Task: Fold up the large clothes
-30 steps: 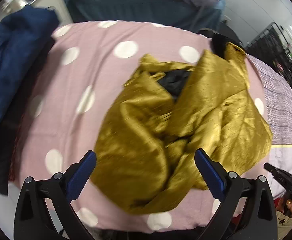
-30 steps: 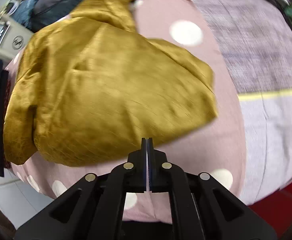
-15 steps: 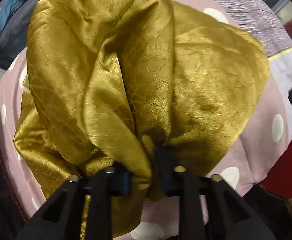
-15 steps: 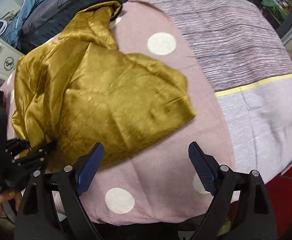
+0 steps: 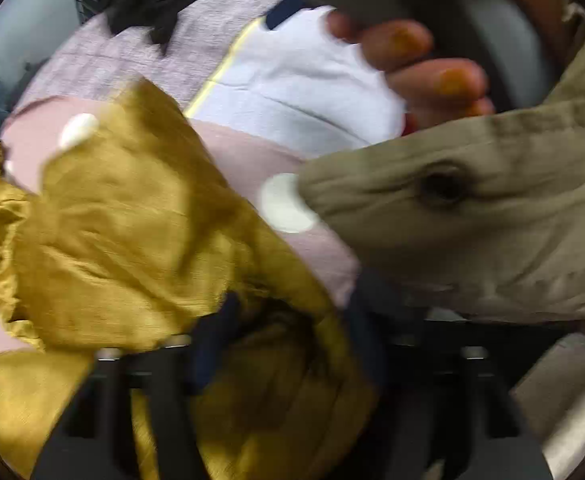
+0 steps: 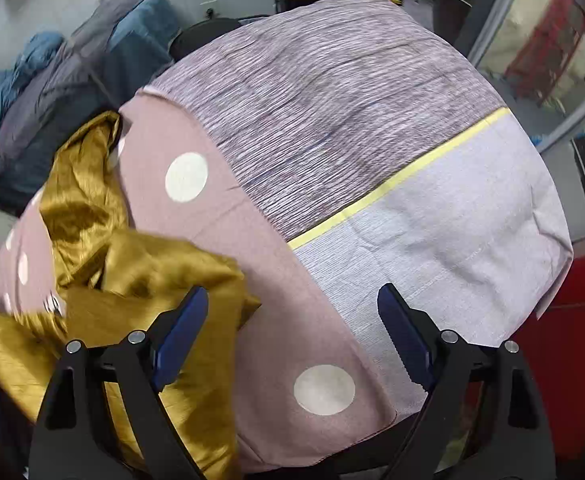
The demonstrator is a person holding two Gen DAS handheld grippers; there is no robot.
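Item one: a shiny mustard-gold satin garment [image 6: 92, 216], crumpled, lying on the left part of the bench [image 6: 276, 280] in the right wrist view, with one corner reaching under the left finger of our right claw [image 6: 292, 320].

Same garment in the left wrist view [image 5: 124, 240]: it fills the lower left of the frame and bunches between the fingers of our left claw [image 5: 288, 344]. That view is blurred; the dark blue pads stand some way apart with a thick wad of gold cloth between them, and we cannot tell whether they grip it.

Right claw: jaws wide, blue pads [image 6: 180, 332] well apart, nothing between them, above the bare cover.

Bench cover: a dusty-pink sheet with white dots [image 6: 228, 240] over a cloth of mauve ribbed weave [image 6: 332, 100] and pale lilac [image 6: 432, 248], the two divided by a thin yellow stripe [image 6: 396, 176].

Surroundings: a heap of blue and grey bedding [image 6: 64, 92] beyond the far left edge; a red floor [image 6: 572, 340] at right.

Left wrist view, upper right: a bare hand [image 5: 424, 64] on a grey handle, and an olive-khaki sleeve [image 5: 472, 220] close to the lens.
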